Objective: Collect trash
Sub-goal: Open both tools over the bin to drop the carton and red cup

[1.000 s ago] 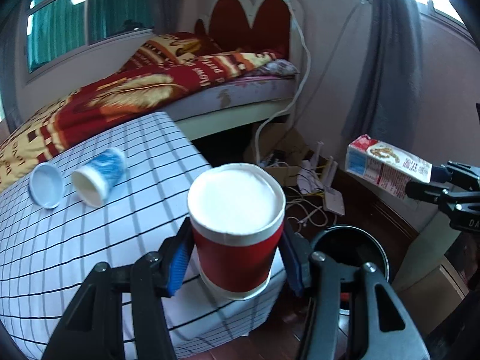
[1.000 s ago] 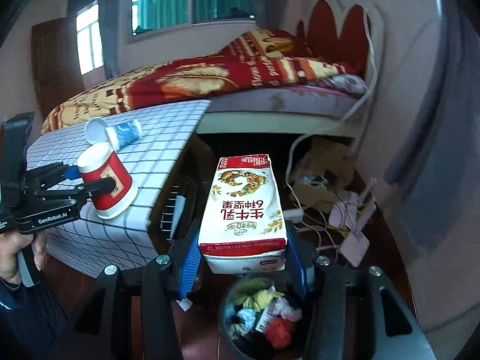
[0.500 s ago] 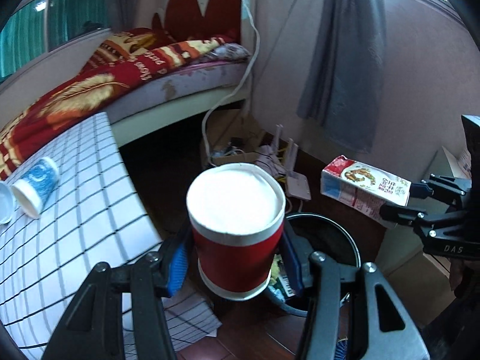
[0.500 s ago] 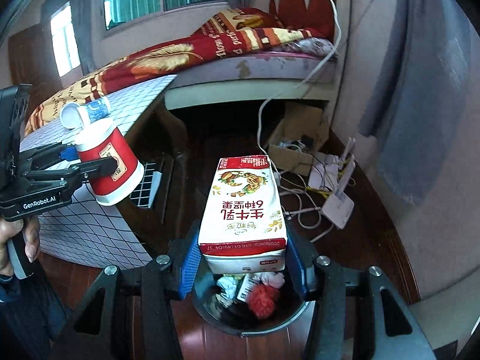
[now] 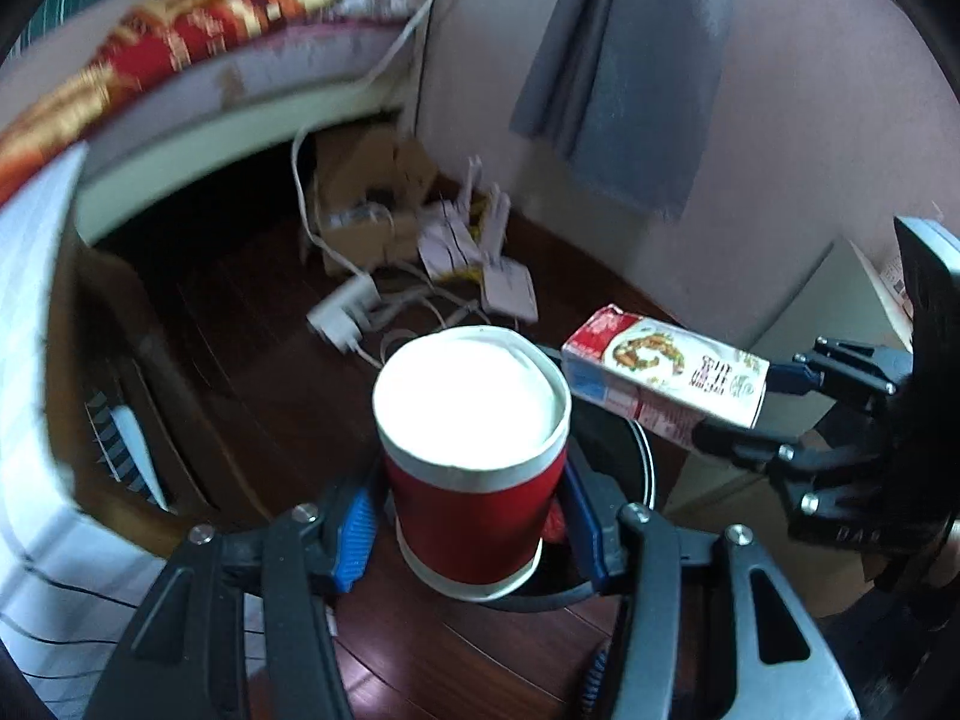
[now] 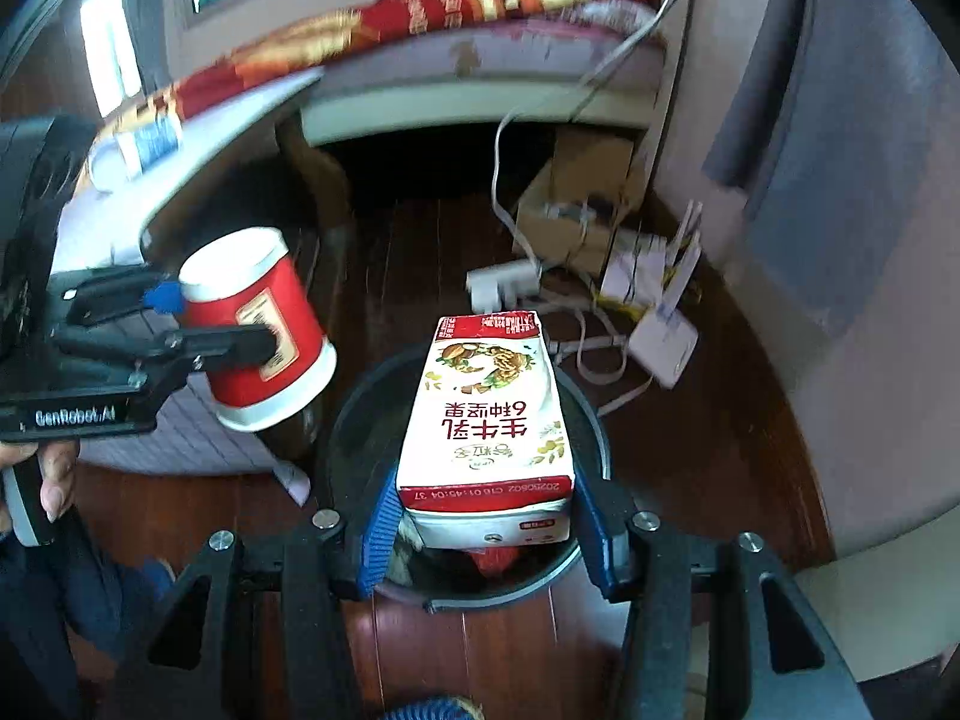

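Observation:
My left gripper (image 5: 468, 531) is shut on a red paper cup (image 5: 474, 468) with a white rim, held over the near edge of a round black trash bin (image 5: 639, 456). From the right wrist view the same red cup (image 6: 252, 330) hangs left of the bin (image 6: 354, 414), clamped in the left gripper (image 6: 210, 324). My right gripper (image 6: 486, 531) is shut on a white and red milk carton (image 6: 489, 414), directly above the bin's opening. The carton (image 5: 666, 378) also shows at the right of the left wrist view, with the right gripper (image 5: 738, 408) around it. Trash lies in the bin, mostly hidden.
A table with a white checked cloth (image 6: 180, 432) stands left of the bin, with a blue paper cup (image 6: 150, 144) lying on it. White routers (image 6: 660, 324), cables and a cardboard box (image 6: 576, 204) clutter the dark wooden floor behind. A bed (image 6: 480, 18) lies beyond. A person's hand (image 6: 54, 480) grips the left handle.
Both grippers have dropped and swung away from the table toward the bin. The carton now sits over the bin's mouth and the cup over its edge. Neither grip changed.

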`<state>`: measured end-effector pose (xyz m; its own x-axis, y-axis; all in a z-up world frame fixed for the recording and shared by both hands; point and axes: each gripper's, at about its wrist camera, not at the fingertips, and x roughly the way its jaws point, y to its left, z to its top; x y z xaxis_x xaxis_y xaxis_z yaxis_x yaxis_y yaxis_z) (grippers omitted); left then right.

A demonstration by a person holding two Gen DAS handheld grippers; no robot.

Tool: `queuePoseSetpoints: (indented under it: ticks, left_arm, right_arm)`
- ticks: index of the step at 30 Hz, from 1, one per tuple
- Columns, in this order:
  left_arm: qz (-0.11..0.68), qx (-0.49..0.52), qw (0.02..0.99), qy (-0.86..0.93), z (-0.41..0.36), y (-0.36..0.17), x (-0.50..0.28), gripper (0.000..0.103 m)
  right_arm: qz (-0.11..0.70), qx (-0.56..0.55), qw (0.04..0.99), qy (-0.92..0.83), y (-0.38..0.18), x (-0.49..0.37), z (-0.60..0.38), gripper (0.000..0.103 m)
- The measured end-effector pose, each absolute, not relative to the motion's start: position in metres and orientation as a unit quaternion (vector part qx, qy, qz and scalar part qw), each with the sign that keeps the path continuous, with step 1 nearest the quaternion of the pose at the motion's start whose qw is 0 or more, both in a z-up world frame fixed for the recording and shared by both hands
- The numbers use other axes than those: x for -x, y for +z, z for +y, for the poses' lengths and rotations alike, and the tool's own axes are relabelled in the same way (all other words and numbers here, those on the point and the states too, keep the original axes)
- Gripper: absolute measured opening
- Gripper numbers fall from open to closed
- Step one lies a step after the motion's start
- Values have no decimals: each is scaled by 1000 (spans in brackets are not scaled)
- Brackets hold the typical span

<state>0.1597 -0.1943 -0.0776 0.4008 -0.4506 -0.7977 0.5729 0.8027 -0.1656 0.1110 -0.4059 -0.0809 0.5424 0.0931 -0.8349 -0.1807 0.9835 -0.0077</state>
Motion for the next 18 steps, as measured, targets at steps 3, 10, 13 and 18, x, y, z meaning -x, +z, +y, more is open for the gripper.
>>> queuePoseSetpoints:
  ticks: [3, 10, 13, 18]
  left_arm:
    - [470, -71, 824, -309, -203, -95, -159, 55]
    - [518, -73, 795, -309, -216, -132, -167, 71]
    - [536, -70, 793, -280, -215, -145, -176, 96]
    - [540, -81, 802, -244, -207, -156, -177, 100]
  right_arm:
    - [489, 61, 866, 87, -98, -112, -405, 54]
    - [520, 58, 846, 101, -131, -131, -405, 84]
    - [538, 60, 839, 49, -150, -141, -421, 103]
    - [559, 28, 829, 1, -157, -149, -446, 103]
